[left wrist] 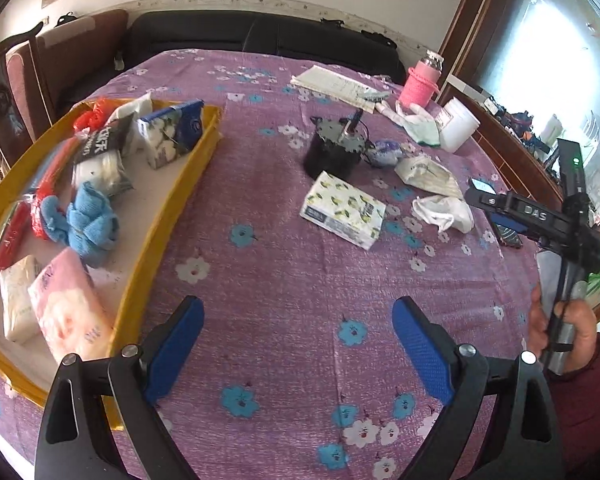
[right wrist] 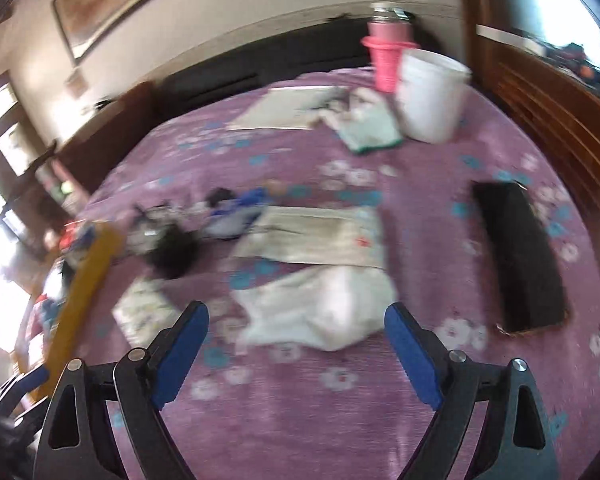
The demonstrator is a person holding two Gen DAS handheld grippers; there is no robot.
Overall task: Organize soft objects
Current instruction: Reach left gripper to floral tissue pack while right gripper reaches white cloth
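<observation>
A yellow-rimmed tray [left wrist: 188, 184] on the left holds several soft things: tissue packs, a blue towel [left wrist: 92, 224] and a pink pack [left wrist: 72, 312]. On the purple flowered cloth lie a lemon-print tissue pack [left wrist: 344, 210], a white crumpled cloth [left wrist: 444, 212] and a flat white pack [left wrist: 428, 174]. My left gripper [left wrist: 298, 332] hovers open over bare cloth beside the tray. In the blurred right wrist view my right gripper [right wrist: 296, 336] is open, with the white crumpled cloth [right wrist: 320, 308] lying just beyond its fingertips. The flat white pack [right wrist: 316, 236] sits behind that cloth.
A black round container [left wrist: 332, 148] stands mid-table. A white tub [right wrist: 432, 96], a pink-sleeved bottle [right wrist: 388, 56], papers [left wrist: 332, 82] and a pale green glove [right wrist: 368, 128] sit at the far side. A black phone [right wrist: 520, 256] lies right. A hand [left wrist: 560, 320] holds the right gripper's handle.
</observation>
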